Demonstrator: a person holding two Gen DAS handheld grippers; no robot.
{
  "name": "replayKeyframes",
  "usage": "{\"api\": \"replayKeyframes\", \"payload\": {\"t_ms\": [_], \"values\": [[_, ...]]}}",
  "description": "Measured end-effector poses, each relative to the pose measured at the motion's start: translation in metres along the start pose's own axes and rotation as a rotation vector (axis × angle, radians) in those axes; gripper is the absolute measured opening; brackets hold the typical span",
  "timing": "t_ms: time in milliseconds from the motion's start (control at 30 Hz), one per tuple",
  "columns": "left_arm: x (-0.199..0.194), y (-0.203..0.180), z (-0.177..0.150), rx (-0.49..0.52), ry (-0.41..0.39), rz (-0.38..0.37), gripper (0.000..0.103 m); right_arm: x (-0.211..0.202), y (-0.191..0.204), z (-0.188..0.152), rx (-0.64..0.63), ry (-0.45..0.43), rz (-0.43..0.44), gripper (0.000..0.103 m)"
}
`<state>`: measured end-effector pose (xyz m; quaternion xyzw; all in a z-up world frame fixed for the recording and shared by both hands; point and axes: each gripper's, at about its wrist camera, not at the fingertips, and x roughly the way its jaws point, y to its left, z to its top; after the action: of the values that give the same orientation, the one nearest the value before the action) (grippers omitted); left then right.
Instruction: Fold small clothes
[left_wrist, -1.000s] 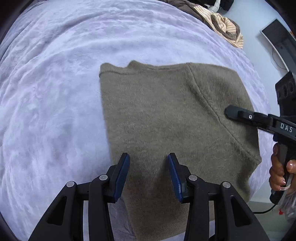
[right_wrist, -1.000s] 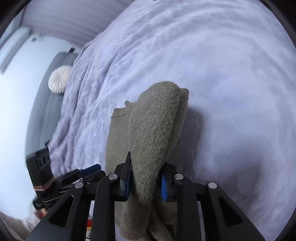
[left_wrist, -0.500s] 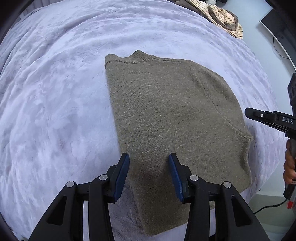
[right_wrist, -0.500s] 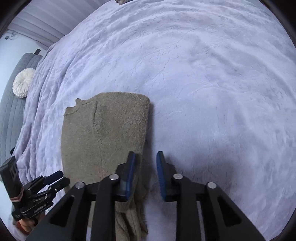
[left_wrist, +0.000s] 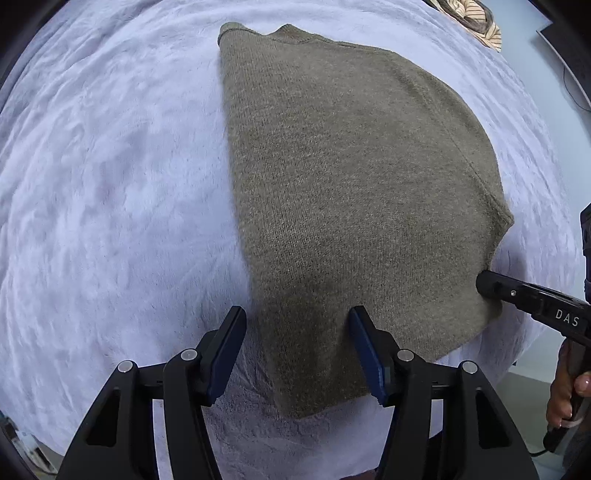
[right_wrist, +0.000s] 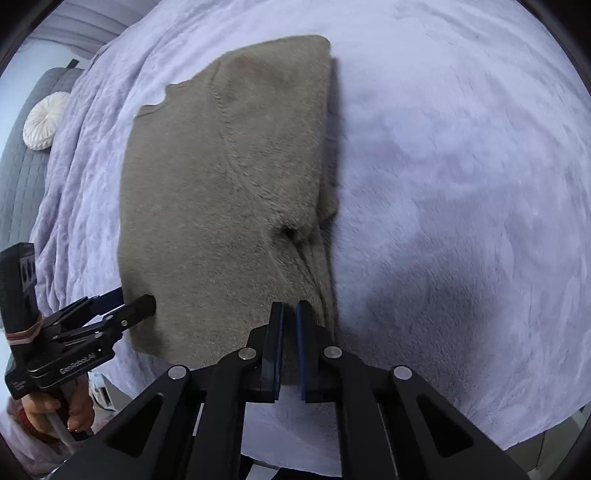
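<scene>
the olive knit sweater (left_wrist: 351, 192) lies flat across the middle of the left wrist view on the lilac fleece blanket (left_wrist: 110, 184), neckline at the top of the frame, hem at the bottom, one side already folded in. the left gripper (left_wrist: 297, 354) hangs over the lower left hem corner; its jaws have just been opening and stand apart, straddling the cloth without pinching it. the right gripper (right_wrist: 289, 332) sits at the lower right hem edge in its own view, jaws just closed together, apparently on nothing, though knit may be caught at the tips. for a clean next fold, each claw should probably bite all layers at its hem corner, lift evenly and carry the hem toward the neckline, keeping the edges parallel.
</scene>
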<state>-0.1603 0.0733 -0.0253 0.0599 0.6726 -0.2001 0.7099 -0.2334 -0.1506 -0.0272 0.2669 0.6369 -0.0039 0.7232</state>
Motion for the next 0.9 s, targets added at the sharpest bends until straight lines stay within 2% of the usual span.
{"api": "replayKeyframes", "payload": {"t_ms": [133, 167, 233, 333, 433, 567, 667, 767, 900], "values": [[-0.004, -0.003, -0.001, 0.004, 0.005, 0.019, 0.060, -0.011, 0.007, 0.000, 0.010, -0.016, 0.005, 0.002], [-0.006, -0.003, -0.002, 0.010, 0.007, 0.021, 0.060, -0.018, 0.012, 0.001, -0.003, -0.037, 0.021, 0.006], [-0.010, -0.002, -0.003, 0.019, 0.016, 0.028, 0.060, -0.036, 0.017, 0.001, -0.013, -0.090, 0.033, 0.007], [-0.014, 0.000, -0.006, 0.020, 0.031, 0.031, 0.060, -0.043, 0.016, 0.009, 0.043, -0.126, 0.049, 0.012], [-0.021, 0.001, -0.009, 0.028, 0.036, 0.042, 0.060, -0.040, 0.011, 0.019, 0.087, -0.154, 0.050, 0.012], [-0.030, 0.003, -0.012, 0.039, 0.040, 0.049, 0.060, -0.026, 0.001, 0.031, 0.132, -0.109, -0.041, 0.012], [-0.038, 0.003, -0.015, 0.048, 0.040, 0.047, 0.060, -0.024, -0.005, 0.031, 0.164, -0.089, -0.066, 0.022], [-0.045, 0.007, -0.015, 0.052, 0.032, 0.046, 0.060, -0.030, -0.004, 0.027, 0.169, -0.069, -0.121, 0.022], [-0.050, 0.008, -0.011, 0.046, 0.023, 0.037, 0.060, -0.038, 0.000, 0.014, 0.157, -0.048, -0.132, 0.025]]}}
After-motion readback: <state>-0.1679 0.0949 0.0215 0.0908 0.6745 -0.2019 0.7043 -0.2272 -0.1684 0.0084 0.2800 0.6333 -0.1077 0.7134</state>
